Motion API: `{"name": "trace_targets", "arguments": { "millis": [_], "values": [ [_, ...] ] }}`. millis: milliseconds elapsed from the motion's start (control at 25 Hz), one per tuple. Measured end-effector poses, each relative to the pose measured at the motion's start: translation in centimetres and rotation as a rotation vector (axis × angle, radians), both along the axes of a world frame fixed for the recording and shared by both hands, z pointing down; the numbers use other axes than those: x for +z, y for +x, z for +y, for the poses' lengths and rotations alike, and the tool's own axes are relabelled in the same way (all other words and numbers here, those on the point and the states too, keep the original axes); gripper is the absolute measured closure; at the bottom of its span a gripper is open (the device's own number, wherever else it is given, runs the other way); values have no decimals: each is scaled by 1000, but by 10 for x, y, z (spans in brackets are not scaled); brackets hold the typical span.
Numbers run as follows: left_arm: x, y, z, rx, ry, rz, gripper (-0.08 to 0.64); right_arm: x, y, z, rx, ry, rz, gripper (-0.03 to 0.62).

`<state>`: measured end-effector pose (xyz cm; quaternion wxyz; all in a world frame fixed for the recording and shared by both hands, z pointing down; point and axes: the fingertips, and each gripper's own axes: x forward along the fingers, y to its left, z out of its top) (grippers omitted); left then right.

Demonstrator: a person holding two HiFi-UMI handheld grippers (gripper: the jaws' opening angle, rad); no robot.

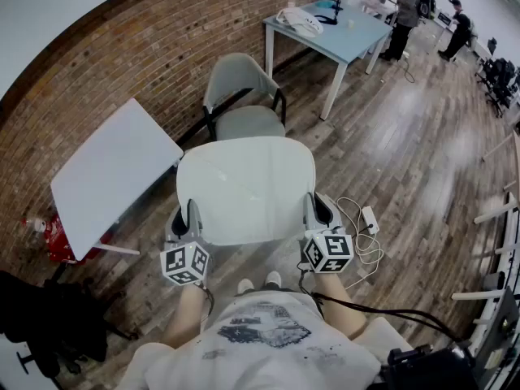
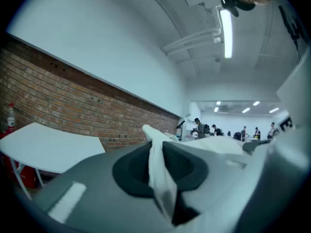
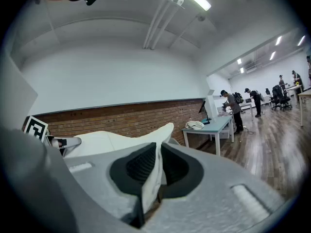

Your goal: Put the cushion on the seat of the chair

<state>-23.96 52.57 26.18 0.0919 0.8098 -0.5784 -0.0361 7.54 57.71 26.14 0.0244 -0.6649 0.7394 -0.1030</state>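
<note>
A pale square cushion (image 1: pixel 245 187) hangs flat between my two grippers in the head view, above the wooden floor. My left gripper (image 1: pixel 188 222) is shut on its near left edge; the cushion's white fabric (image 2: pixel 159 171) is pinched between the dark pads. My right gripper (image 1: pixel 318 215) is shut on the near right edge, with the cushion's fabric (image 3: pixel 154 174) folded between its pads. The grey chair (image 1: pixel 240 100) stands beyond the cushion, by the brick wall, its seat (image 1: pixel 249 123) bare and partly hidden by the cushion's far edge.
A white table (image 1: pixel 110 175) stands at the left by the brick wall. A light blue table (image 1: pixel 329 29) with items on it is at the back. A power strip with cables (image 1: pixel 367 222) lies on the floor at right. People stand far back right.
</note>
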Motion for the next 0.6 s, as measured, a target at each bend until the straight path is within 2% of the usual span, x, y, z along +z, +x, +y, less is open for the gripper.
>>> {"name": "trace_targets", "arguments": {
  "millis": [600],
  "values": [
    [11, 48, -16, 10, -22, -10, 514, 18, 49, -12, -5, -21, -51, 563]
  ]
}}
